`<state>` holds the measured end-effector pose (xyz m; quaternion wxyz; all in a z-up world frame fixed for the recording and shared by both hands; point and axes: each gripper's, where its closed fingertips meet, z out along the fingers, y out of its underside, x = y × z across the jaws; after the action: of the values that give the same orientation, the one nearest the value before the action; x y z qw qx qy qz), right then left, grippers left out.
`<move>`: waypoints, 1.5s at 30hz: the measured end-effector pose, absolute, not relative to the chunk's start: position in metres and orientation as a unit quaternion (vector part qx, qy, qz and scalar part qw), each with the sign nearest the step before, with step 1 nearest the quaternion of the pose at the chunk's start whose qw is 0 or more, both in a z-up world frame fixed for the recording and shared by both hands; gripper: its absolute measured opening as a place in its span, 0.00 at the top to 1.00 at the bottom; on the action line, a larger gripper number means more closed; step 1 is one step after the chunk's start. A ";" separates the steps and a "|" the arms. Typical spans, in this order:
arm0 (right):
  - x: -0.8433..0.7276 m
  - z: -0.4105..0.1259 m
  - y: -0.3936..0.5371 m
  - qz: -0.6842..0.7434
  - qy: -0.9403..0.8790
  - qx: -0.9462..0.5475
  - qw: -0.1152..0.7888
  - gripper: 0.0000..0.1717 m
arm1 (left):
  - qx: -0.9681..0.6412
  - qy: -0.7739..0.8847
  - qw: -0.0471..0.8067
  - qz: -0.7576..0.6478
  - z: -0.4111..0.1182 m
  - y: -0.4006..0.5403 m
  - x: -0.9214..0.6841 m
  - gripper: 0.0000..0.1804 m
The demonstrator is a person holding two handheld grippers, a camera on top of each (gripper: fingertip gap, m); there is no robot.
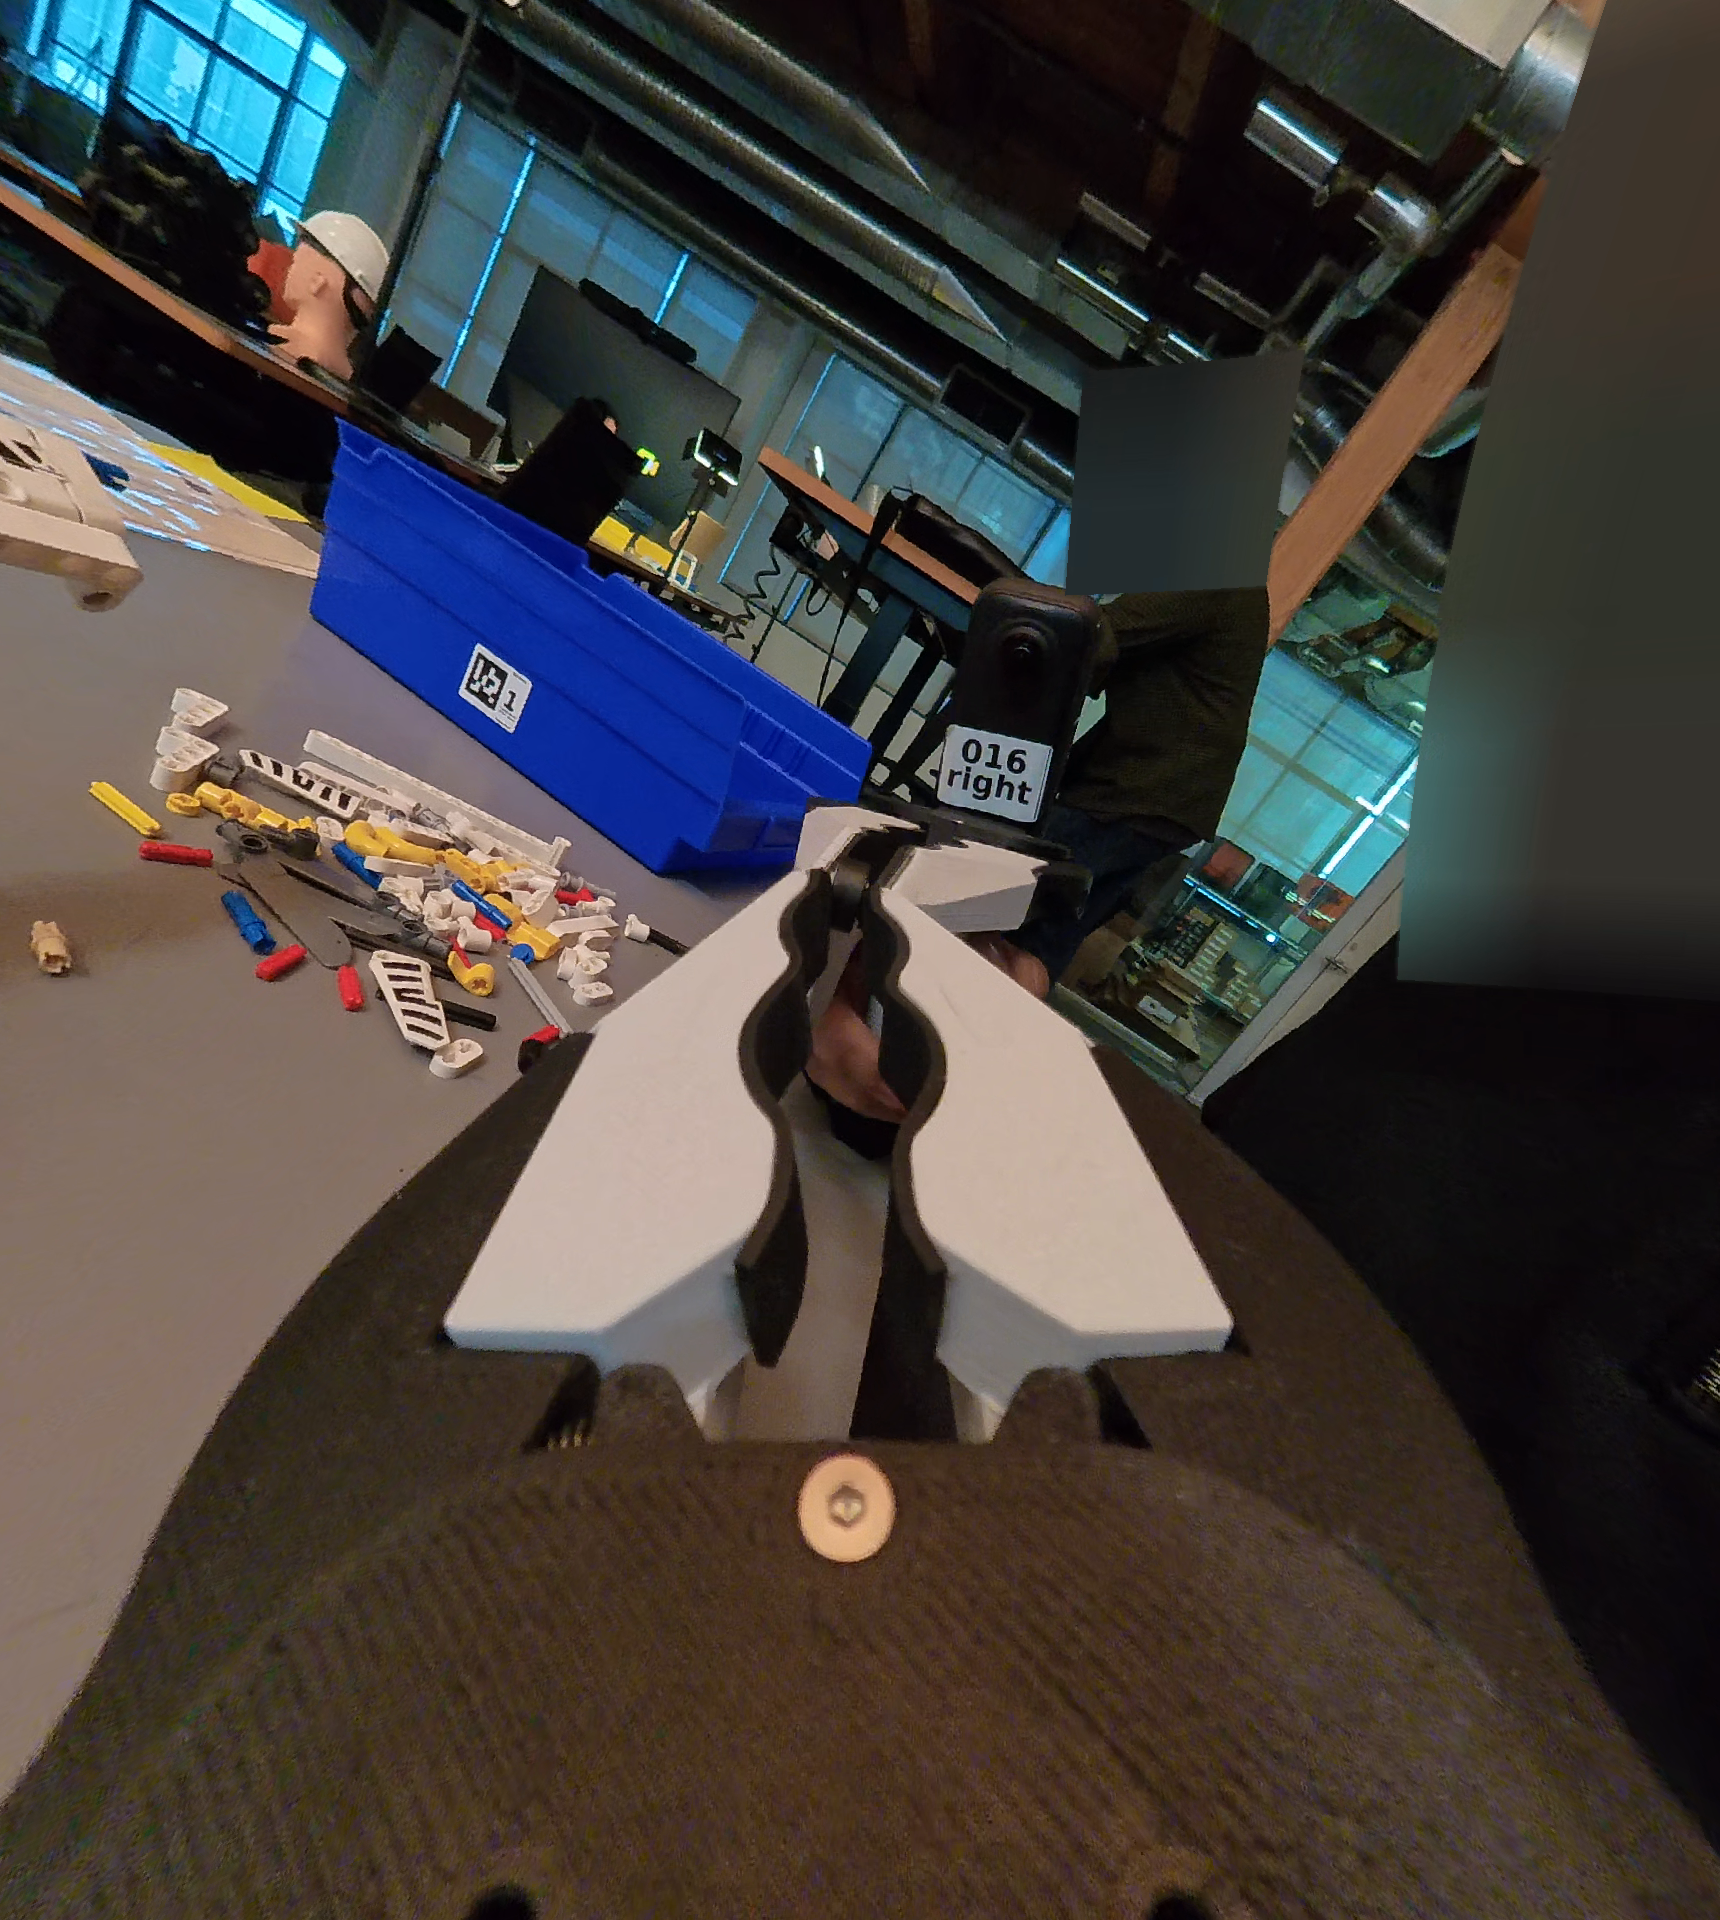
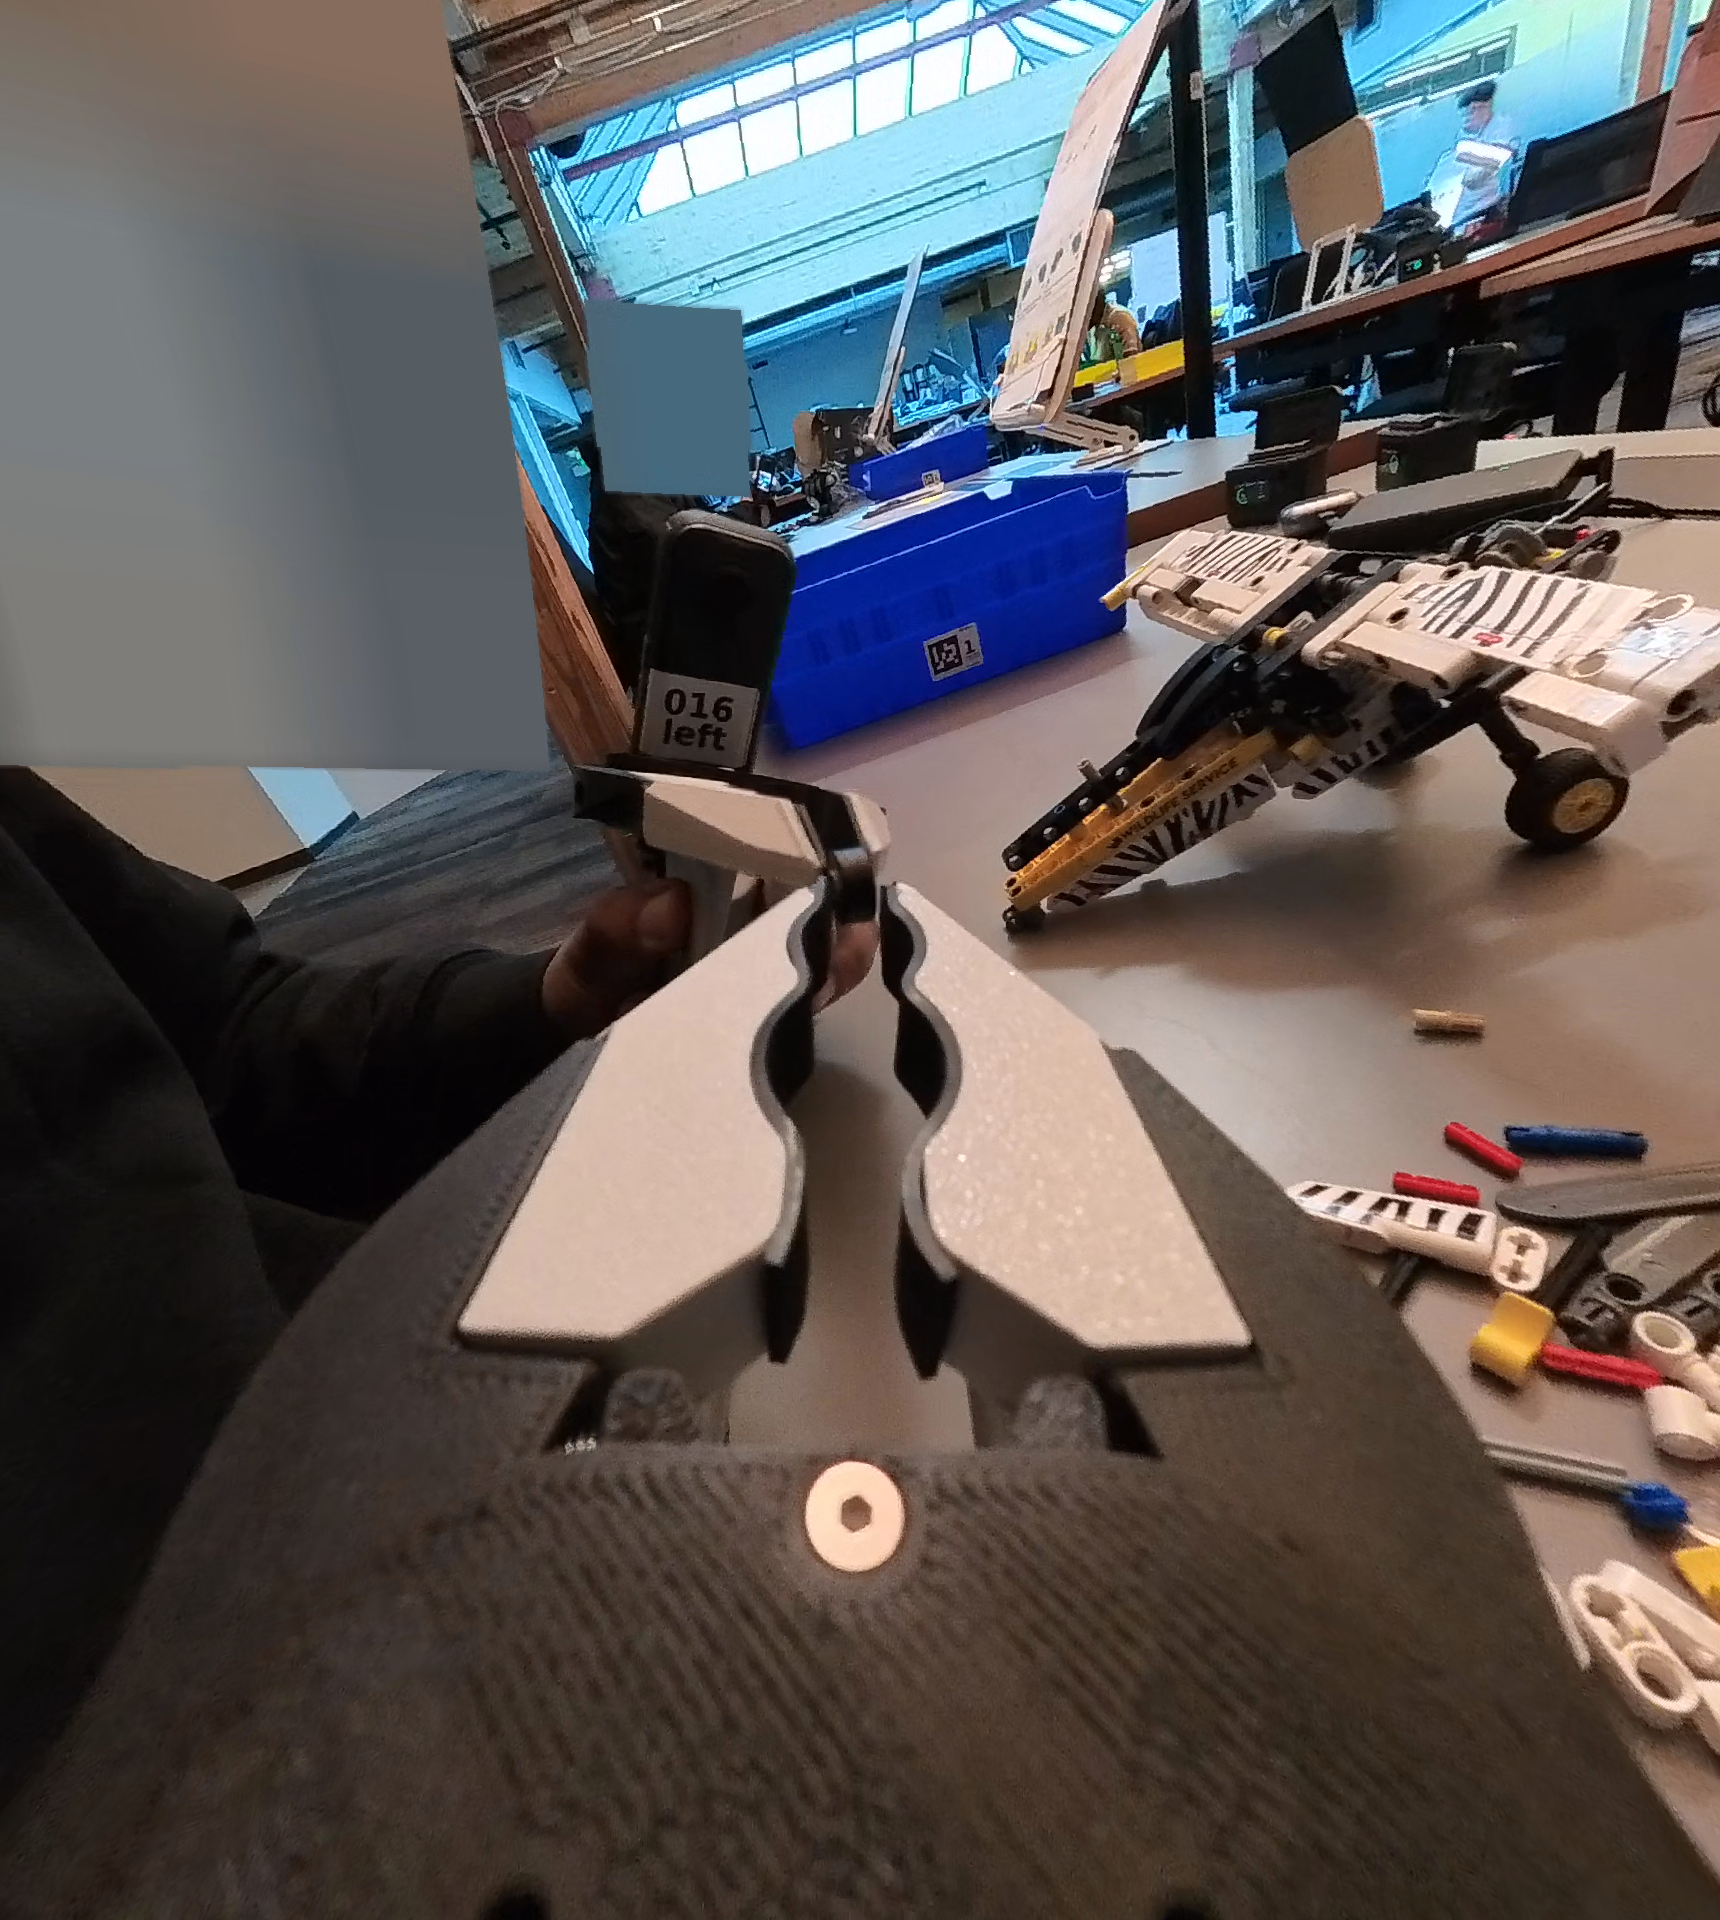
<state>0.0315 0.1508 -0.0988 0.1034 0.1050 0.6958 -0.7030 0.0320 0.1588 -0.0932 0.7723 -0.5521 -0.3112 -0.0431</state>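
My left gripper [image 1: 851, 899] is shut on a small black piece [image 1: 850, 883], pinched at its fingertips and held above the grey table [image 1: 160, 1195]. My right gripper [image 2: 851, 909] faces it tip to tip. Its jaws stand slightly apart around the same black piece [image 2: 854, 883]. The piece lies near one pad, with a gap to the other. The right gripper's white fingers [image 1: 949, 883] show just behind the piece in the left wrist view. The left gripper [image 2: 835, 831] shows in the right wrist view with a hand [image 2: 617, 945] on its grip.
A pile of small white, yellow, red, blue and black building pieces [image 1: 399, 883] [image 2: 1666, 1351] lies on the table. A zebra-striped model aircraft [image 2: 1407, 644] and a blue bin [image 1: 565, 675] [image 2: 939, 603] stand farther back. A tan pin [image 2: 1448, 1023] lies alone. My two grippers' fingertips are within a few centimetres of each other.
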 end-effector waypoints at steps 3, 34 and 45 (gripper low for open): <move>0.032 -0.098 0.151 -0.704 0.695 0.104 0.106 0.97 | -0.555 -0.310 0.771 -0.051 -0.094 0.160 0.033 1.00; 0.019 -0.105 0.156 -0.686 0.715 0.134 -0.019 0.97 | -0.595 -0.341 0.726 0.047 -0.105 0.164 0.024 1.00; 0.035 -0.094 0.157 -0.681 0.697 0.004 -0.224 0.97 | -0.649 -0.259 0.698 0.158 -0.097 0.165 0.039 1.00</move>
<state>0.0347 0.1568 -0.0936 -0.2240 0.0045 0.6967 -0.6815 0.0385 0.1651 -0.0969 0.6981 -0.6486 -0.2591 0.1578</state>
